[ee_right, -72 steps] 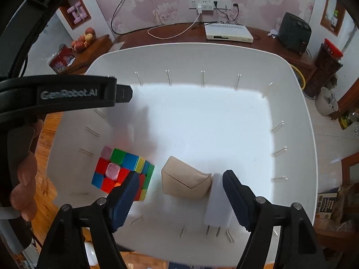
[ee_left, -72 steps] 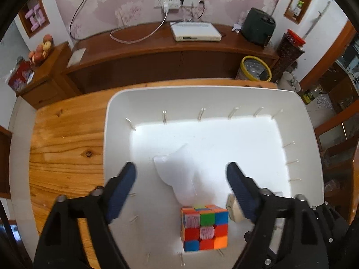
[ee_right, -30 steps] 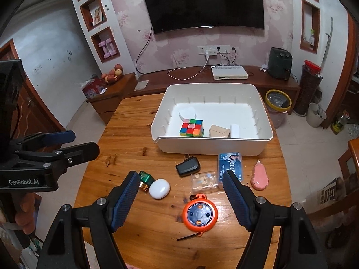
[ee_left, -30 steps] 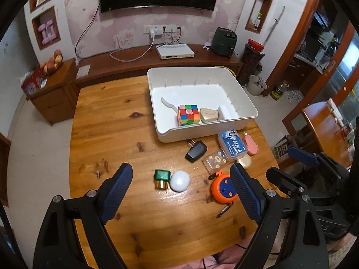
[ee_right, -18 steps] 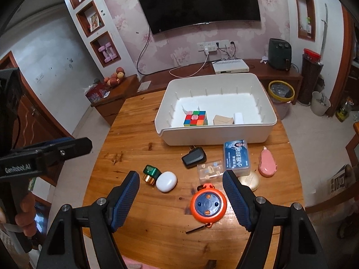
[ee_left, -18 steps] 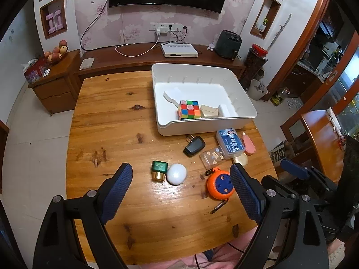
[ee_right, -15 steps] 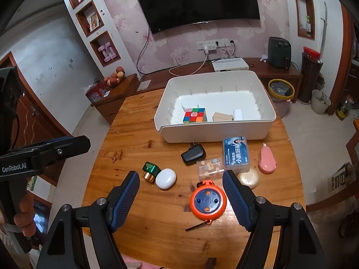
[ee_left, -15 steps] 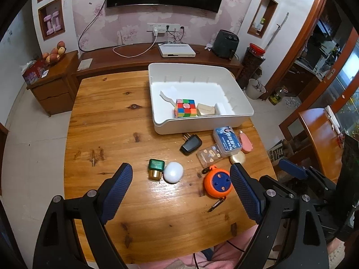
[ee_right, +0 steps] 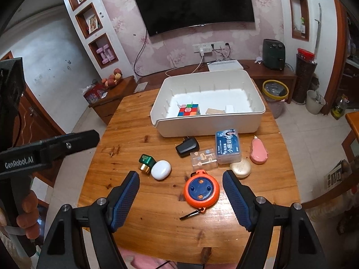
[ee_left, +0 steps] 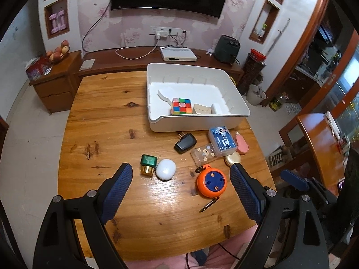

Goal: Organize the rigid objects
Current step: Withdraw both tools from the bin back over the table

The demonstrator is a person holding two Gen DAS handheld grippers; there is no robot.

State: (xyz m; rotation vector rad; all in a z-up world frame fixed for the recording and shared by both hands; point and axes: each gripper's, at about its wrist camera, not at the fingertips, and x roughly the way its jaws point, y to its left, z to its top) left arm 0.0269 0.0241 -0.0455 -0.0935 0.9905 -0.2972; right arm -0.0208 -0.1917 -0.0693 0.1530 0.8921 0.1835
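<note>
Through the left wrist camera, my left gripper (ee_left: 179, 187) hangs wide open over the near side of the bench (ee_left: 107, 121), nothing between its pads. Far side, the white bin (ee_left: 197, 123) already has three things in: the colour cube (ee_left: 181, 106), a tan block (ee_left: 202, 109) touching its right side, and a small white block (ee_left: 217, 108) just beyond that. I judge the job roughly a third done. Left out on the bench: the black charger (ee_left: 185, 144), green cap bottle (ee_left: 147, 164), white pebble case (ee_left: 165, 169), orange reel (ee_left: 211, 182), clear case (ee_left: 203, 154), blue-label box (ee_left: 222, 141), gold tin (ee_left: 232, 158) and pink piece (ee_left: 241, 143). The blue label's print is too small to read here.

Switching to the right wrist camera, my right gripper (ee_right: 180, 194) is open too and empty, with the orange reel (ee_right: 201, 188) lying nearest, between its fingers in the view. The bin (ee_right: 211, 124) sits far centre, cube (ee_right: 189, 110) inside. The blue-label box (ee_right: 227, 146) shows a portrait and characters I can't make out. My left gripper's arm (ee_right: 48, 149), at the left edge, reads "GenRobot.AI".
</note>
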